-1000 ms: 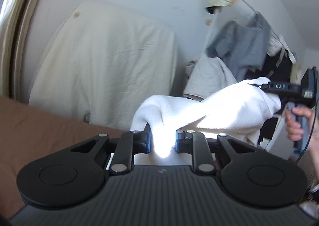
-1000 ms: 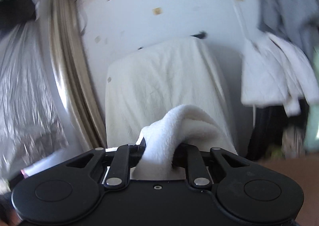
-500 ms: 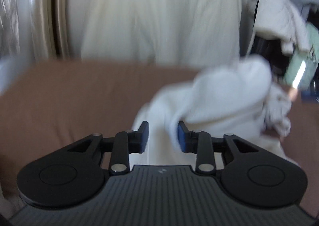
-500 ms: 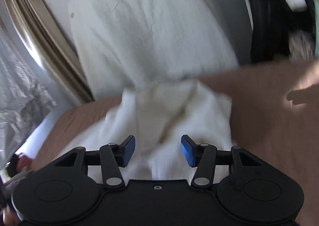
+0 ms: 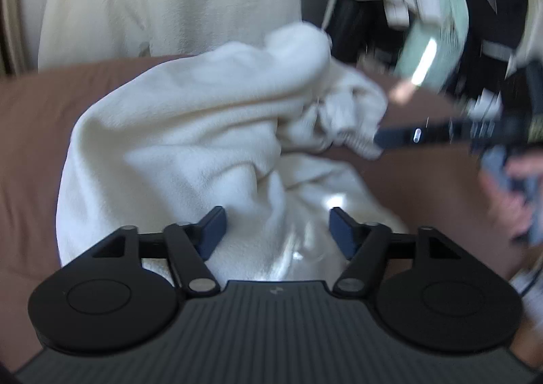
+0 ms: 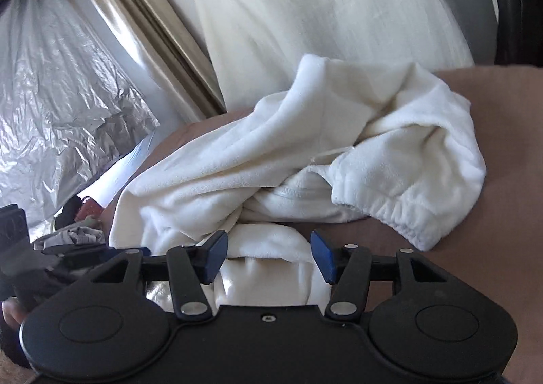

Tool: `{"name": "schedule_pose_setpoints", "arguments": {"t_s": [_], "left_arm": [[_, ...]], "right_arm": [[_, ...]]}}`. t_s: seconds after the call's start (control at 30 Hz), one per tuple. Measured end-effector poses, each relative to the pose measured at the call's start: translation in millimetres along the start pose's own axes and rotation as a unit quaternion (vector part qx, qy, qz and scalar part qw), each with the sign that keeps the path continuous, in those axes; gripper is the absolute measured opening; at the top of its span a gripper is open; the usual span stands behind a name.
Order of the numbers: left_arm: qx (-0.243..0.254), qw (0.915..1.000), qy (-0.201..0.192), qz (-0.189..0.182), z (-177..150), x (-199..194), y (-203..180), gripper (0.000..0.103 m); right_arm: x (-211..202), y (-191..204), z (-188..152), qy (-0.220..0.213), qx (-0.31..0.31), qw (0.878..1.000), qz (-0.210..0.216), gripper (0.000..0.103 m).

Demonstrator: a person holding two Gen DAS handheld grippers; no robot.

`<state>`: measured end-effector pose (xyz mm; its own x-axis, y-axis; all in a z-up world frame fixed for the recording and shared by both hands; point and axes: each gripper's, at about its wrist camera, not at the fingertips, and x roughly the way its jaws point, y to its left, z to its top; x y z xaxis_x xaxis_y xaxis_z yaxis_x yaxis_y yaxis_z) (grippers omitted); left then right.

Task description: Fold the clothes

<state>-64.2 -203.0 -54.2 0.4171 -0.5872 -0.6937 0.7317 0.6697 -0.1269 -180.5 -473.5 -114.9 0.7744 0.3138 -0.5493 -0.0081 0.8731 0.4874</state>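
On the brown bed cover (image 6: 502, 119) a white fleece garment (image 6: 305, 146) lies crumpled. Both the left gripper (image 5: 276, 231) and right gripper (image 6: 268, 256) are opening, cloth loose between their jaws. Soft, light, floppy; the elastic cuff (image 6: 400, 214) looks the firmest hold.

The matte black left gripper (image 5: 276, 231) has 2 blue-padded fingers (image 5: 213, 228) on linkage arms with silver pivot screws, 2 round discs and a ribbed grey body. The black right gripper (image 6: 268, 256) matches, with a smooth body and 1 small central screw.
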Motion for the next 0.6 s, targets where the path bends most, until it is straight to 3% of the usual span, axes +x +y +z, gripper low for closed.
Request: {"name": "schedule_pose_setpoints", "arguments": {"t_s": [0.1, 0.17, 0.27, 0.3, 0.33, 0.37, 0.4, 0.47, 0.53, 0.6], "left_arm": [[0.017, 0.9997, 0.001, 0.019, -2.8, 10.5, -6.6, 0.082], [-0.018, 0.9998, -0.002, -0.006, -3.8, 15.4, -0.2, 0.102], [-0.008, 0.9999, 0.011, 0.003, -2.7, 26.2, -1.4, 0.101], [0.007, 0.9996, 0.017, 0.02, -3.2, 29.5, -3.2, 0.098], [0.022, 0.9986, 0.022, 0.043, -4.0, 32.4, -4.7, 0.074], [0.036, 0.9961, 0.025, 0.077, -5.4, 34.6, -5.4, 0.036], [0.05, 0.9922, 0.028, 0.111, -6.8, 36.8, -6.2, 0.029], [0.07, 0.9829, 0.031, 0.167, -8.4, 38.9, -6.8, 0.025], [0.05, 0.9848, 0.019, 0.165, -4.3, 29.3, -2.9, 0.024], [0.059, 0.9799, -0.003, 0.19, 1.0, 19.0, -2.6, 0.024]], "right_arm": [[6.8, -2.3, -0.9, 0.017, -0.007, 1.0, -0.011, 0.061], [10.8, -5.4, -4.0, 0.029, -0.002, 1.0, -0.007, 0.061], [24.4, -9.5, -9.1, 0.05, 0.002, 0.999, -0.005, 0.061], [29.1, -10.1, -11.4, 0.056, 0.001, 0.998, -0.007, 0.061], [33.3, -10.4, -13.5, 0.061, -0.001, 0.998, -0.012, 0.061], [37.3, -10.7, -15.7, 0.064, -0.004, 0.998, -0.017, 0.061], [40.5, -10.9, -18.1, 0.065, -0.01, 0.998, -0.024, 0.062], [46.9, -12.6, -23.0, 0.065, -0.022, 0.997, -0.034, 0.064], [54.0, -15.8, -27.0, 0.067, -0.025, 0.997, -0.035, 0.065], [57.3, -13.8, -30.8, 0.049, -0.035, 0.998, -0.026, 0.062]]}}
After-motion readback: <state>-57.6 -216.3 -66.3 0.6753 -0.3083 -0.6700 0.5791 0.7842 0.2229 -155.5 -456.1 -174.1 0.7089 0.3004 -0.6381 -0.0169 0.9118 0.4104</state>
